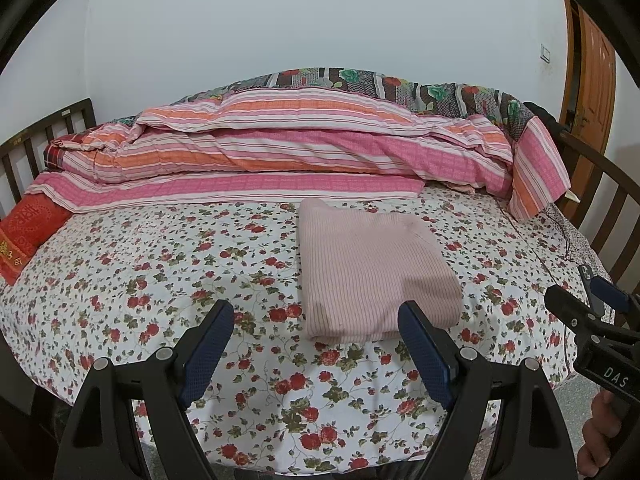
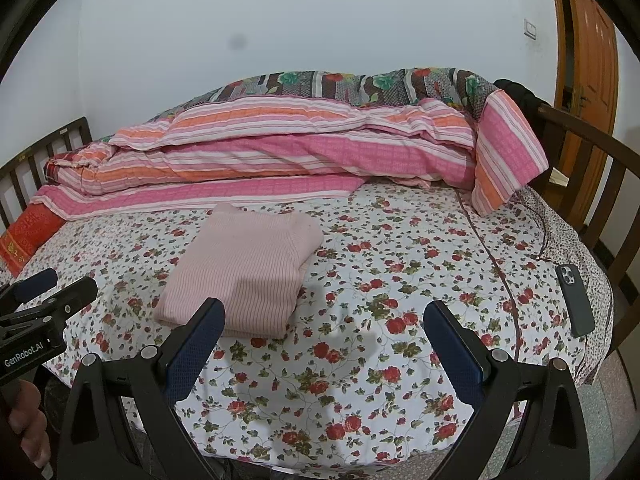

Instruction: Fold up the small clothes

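Observation:
A pale pink ribbed knit garment [image 1: 372, 268] lies folded into a thick rectangle on the floral bedsheet [image 1: 160, 272]. It also shows in the right wrist view [image 2: 244, 268], left of centre. My left gripper [image 1: 316, 316] is open and empty, held above the near edge of the bed just in front of the garment. My right gripper [image 2: 324, 316] is open and empty, held to the right of the garment over the sheet. Each gripper shows at the edge of the other's view: the right one [image 1: 592, 312] and the left one [image 2: 48, 288].
A rolled pink and orange striped quilt [image 1: 304, 152] lies along the back of the bed. A red pillow [image 1: 28, 232] sits at the left. A dark phone [image 2: 576, 300] with a cable lies near the right edge. Wooden bed rails [image 2: 592, 184] stand at both sides; a door [image 2: 592, 56] is at the right.

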`<action>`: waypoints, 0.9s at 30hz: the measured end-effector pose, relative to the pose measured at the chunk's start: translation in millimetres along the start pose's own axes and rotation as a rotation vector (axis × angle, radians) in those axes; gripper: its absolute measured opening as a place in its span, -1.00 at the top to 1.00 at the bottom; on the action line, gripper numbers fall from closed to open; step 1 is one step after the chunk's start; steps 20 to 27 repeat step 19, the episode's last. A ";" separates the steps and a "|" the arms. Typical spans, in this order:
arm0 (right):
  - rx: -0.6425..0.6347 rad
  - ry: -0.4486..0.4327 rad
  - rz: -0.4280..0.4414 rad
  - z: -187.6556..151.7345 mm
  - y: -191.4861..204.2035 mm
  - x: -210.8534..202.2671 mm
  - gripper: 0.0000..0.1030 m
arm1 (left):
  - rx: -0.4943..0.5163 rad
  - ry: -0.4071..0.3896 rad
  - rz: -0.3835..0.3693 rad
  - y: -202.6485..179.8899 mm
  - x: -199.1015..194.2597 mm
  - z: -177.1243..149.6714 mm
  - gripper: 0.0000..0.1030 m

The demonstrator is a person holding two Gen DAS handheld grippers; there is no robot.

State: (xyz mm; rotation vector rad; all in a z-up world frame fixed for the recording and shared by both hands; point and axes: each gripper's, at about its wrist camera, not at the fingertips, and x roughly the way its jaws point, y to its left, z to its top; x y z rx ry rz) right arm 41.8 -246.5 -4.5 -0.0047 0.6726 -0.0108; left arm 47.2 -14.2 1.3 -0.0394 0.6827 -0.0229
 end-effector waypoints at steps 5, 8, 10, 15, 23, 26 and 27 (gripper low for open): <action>-0.001 0.000 0.001 0.2 -0.5 -0.1 -0.91 | 0.000 0.000 -0.001 -0.1 -0.2 0.6 -0.61; -0.001 -0.001 0.001 0.3 -0.8 0.0 -0.91 | 0.000 0.001 -0.001 0.0 -0.4 0.8 -0.61; 0.000 0.000 0.002 0.4 -1.2 0.0 -0.91 | 0.001 -0.001 -0.001 -0.1 -0.3 1.1 -0.61; 0.001 0.000 0.002 0.7 -1.3 -0.4 -0.91 | 0.001 -0.001 -0.001 0.9 0.3 0.3 -0.61; 0.001 0.000 0.002 0.5 -1.1 -0.5 -0.91 | 0.005 0.001 -0.004 1.1 0.7 0.9 -0.61; 0.001 0.000 0.002 0.5 -1.1 -0.5 -0.91 | 0.005 0.001 -0.004 1.1 0.7 0.9 -0.61; 0.001 0.000 0.002 0.5 -1.1 -0.5 -0.91 | 0.005 0.001 -0.004 1.1 0.7 0.9 -0.61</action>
